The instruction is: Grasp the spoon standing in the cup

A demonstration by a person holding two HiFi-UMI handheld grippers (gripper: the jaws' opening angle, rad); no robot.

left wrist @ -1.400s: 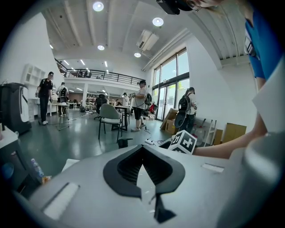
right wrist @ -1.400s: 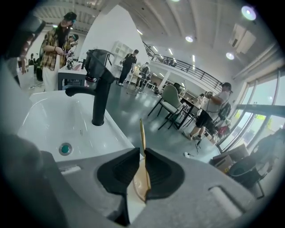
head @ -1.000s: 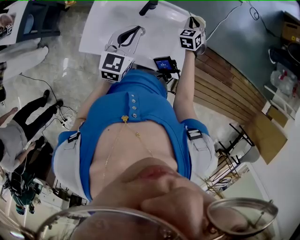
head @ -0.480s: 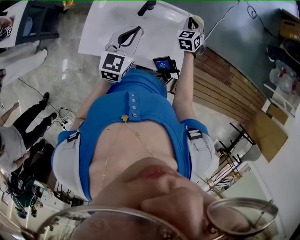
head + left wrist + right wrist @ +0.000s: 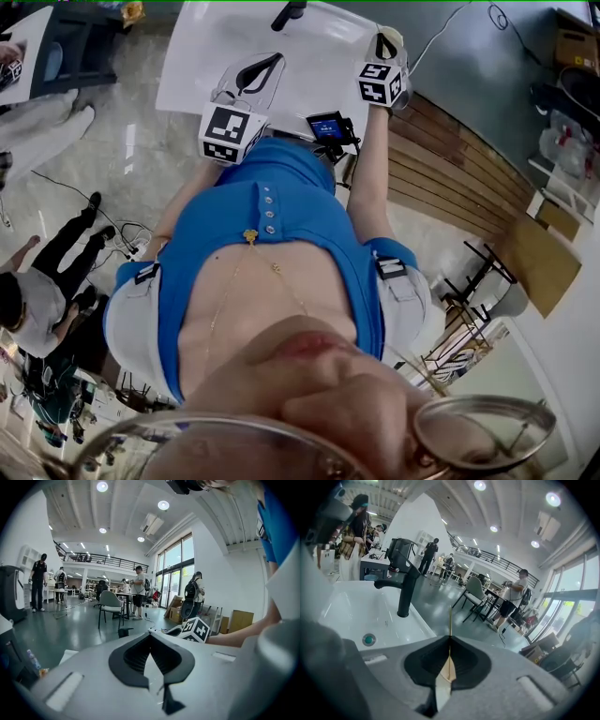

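No cup shows in any view. In the head view both grippers are held out over a white sink top [image 5: 319, 66]. My left gripper [image 5: 265, 64] [image 5: 150, 635] has its jaws closed together with nothing between them. My right gripper [image 5: 385, 42] [image 5: 450, 637] is shut, and a thin tan stick [image 5: 450, 618] stands pinched between its jaws, poking up past the tips. I cannot tell whether that stick is the spoon. The right gripper's marker cube [image 5: 197, 630] appears in the left gripper view.
A black faucet [image 5: 405, 595] [image 5: 292, 13] stands at the edge of a white basin [image 5: 347, 606] with a green drain [image 5: 369, 640]. Beyond are chairs, tables and several standing people. A wooden bench [image 5: 469, 178] lies to the right.
Both grippers stay where they were over the white top. A bystander at the left of the head view has shifted position.
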